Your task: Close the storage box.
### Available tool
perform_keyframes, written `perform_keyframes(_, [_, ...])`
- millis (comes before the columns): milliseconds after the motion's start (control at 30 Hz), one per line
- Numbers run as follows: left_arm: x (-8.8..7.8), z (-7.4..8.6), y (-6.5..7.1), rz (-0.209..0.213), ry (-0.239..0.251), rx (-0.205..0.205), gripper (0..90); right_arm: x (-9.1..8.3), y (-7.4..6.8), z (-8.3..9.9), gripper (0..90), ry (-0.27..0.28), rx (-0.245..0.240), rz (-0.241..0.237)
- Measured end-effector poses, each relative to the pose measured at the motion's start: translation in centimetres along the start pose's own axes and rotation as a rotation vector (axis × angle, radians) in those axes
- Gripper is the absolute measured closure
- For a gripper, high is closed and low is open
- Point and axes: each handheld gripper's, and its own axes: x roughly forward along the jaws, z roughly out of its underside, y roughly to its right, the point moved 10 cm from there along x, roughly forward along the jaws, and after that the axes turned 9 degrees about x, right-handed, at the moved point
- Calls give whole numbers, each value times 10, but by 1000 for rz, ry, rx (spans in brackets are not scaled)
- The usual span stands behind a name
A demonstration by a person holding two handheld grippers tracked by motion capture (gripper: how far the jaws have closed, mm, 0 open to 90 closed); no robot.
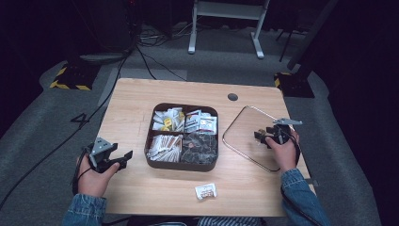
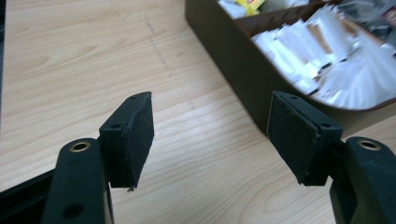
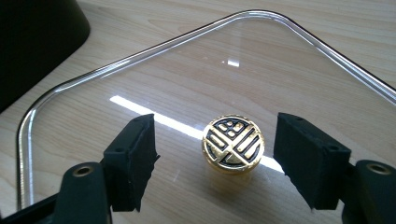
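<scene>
A clear lid with a rounded rim lies flat on the wooden table, to the right of the brown tray. A gold knob with a black pattern stands on the lid. My right gripper is open, and the knob sits between its pads without touching either one. The same gripper hovers low over the lid's right part. My left gripper is open and empty, just left of the tray. In its own view the open jaws frame bare wood, with the tray wall ahead to the right.
The tray has several compartments filled with white, yellow and dark sachets. One loose white packet lies near the table's front edge. A dark round grommet sits at the back of the table. Cables run over the grey floor on the left.
</scene>
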Motion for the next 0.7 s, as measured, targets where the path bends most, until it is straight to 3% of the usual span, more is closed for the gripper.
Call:
perform_keyframes(267, [4,19,-6,-10,-40,-3,313,9,6,2,409,-37,18,17])
perform_keyframes(700, [19,39,-5,13,-105,12,298,13,10,7,556,-66,-2,39])
